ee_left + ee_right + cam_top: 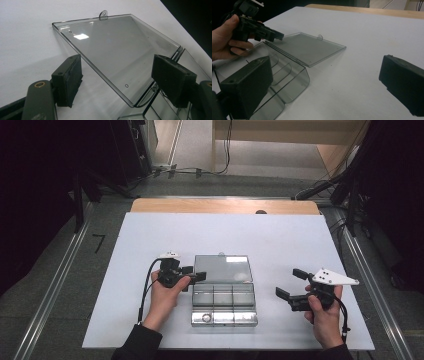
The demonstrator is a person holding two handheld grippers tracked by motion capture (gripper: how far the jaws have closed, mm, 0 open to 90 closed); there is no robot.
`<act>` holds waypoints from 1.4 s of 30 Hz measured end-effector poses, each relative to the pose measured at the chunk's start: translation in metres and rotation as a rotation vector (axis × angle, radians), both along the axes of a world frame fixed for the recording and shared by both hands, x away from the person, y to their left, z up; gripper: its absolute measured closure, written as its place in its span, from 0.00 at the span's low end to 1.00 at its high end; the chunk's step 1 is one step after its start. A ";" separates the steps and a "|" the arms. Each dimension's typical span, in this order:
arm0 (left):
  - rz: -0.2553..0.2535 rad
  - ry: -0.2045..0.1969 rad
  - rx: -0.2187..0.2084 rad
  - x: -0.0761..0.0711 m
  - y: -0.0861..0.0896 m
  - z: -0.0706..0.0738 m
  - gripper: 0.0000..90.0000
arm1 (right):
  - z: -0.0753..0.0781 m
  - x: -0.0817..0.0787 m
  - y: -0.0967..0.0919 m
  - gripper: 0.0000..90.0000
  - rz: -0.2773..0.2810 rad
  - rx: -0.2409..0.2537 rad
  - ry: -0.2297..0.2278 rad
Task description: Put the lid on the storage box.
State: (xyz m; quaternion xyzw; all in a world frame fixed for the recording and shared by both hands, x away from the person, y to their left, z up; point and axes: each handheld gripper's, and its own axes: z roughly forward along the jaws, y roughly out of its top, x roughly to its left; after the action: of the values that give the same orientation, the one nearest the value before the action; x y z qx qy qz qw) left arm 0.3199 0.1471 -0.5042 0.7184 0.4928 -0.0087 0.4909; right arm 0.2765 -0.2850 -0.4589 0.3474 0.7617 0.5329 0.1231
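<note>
A clear plastic compartment box (223,302) lies open at the middle of the white table, its lid (222,268) folded back flat behind it. A small round thing (206,318) sits in the front left compartment. My left gripper (194,274) is at the box's left side by the hinge. Its jaws stand apart around the lid's (112,45) near corner, and the pads do not press on it. From the right gripper view, the left gripper (275,35) reaches that corner of the lid (309,48). My right gripper (290,283) hangs open and empty to the right of the box.
The white table top (150,235) has bare room on all sides of the box. A wooden strip (225,206) runs along its far edge. Metal rails (60,275) flank the table, and cables (200,170) lie on the floor behind it.
</note>
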 end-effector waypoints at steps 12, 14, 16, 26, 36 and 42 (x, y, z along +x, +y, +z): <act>-0.002 0.016 -0.009 0.001 -0.001 -0.003 0.28 | 0.000 0.020 0.020 0.00 0.030 -0.012 0.046; -0.004 0.020 -0.012 0.001 -0.001 -0.003 0.29 | 0.001 0.023 0.024 0.00 0.035 -0.014 0.054; -0.007 0.021 -0.008 0.001 -0.001 -0.004 0.29 | 0.001 0.026 0.028 0.00 0.042 -0.014 0.058; -0.003 0.034 -0.006 0.001 -0.003 -0.005 0.30 | -0.005 0.040 0.048 0.00 0.067 -0.022 0.102; -0.007 0.042 -0.022 0.001 -0.003 -0.007 0.31 | -0.014 0.052 0.063 0.03 0.064 -0.034 0.165; -0.007 0.044 -0.028 0.002 -0.003 -0.007 0.32 | -0.024 0.059 0.072 0.06 0.049 -0.050 0.211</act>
State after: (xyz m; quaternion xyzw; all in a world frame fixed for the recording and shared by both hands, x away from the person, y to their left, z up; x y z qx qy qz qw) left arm 0.3215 0.1439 -0.5117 0.7127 0.5010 -0.0330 0.4899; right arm 0.3350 -0.2135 -0.4826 0.3798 0.7918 0.4769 0.0377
